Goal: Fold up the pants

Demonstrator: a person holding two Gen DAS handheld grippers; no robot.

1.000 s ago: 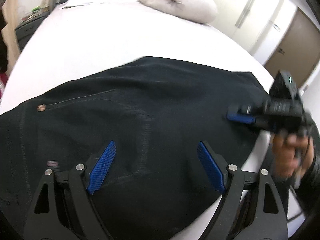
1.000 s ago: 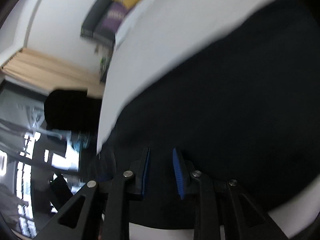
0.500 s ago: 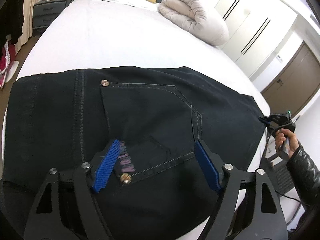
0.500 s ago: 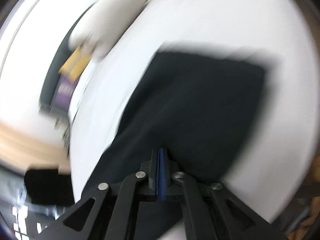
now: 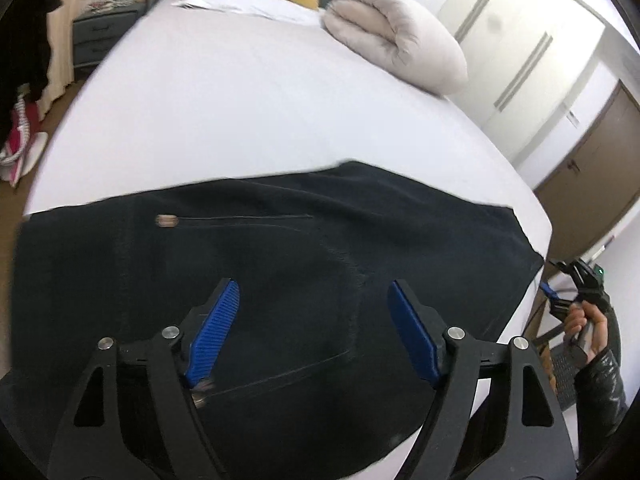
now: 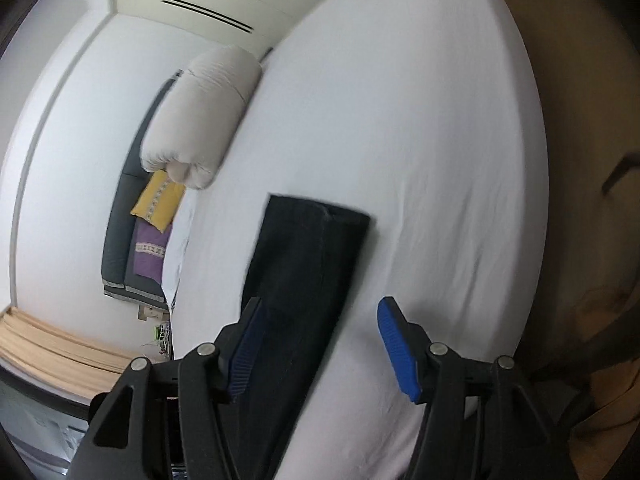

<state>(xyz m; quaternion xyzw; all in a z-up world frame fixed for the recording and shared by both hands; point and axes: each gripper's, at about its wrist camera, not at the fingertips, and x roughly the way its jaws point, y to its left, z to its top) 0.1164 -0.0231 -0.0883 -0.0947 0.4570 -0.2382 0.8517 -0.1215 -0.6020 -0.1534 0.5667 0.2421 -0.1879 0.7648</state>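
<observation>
Both tongs, left (image 5: 312,332) and right (image 6: 320,344), stand apart and empty above the pants (image 5: 280,280), which seem folded on the bed (image 5: 240,100), perhaps finished.

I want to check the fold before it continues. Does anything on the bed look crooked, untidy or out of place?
Nothing serious stands out. The black pants lie flat on the white bed, folded into a neat rectangle. Only their right end reaches the edge of the mattress. The rolled duvet sits tidy at the far side.
</observation>
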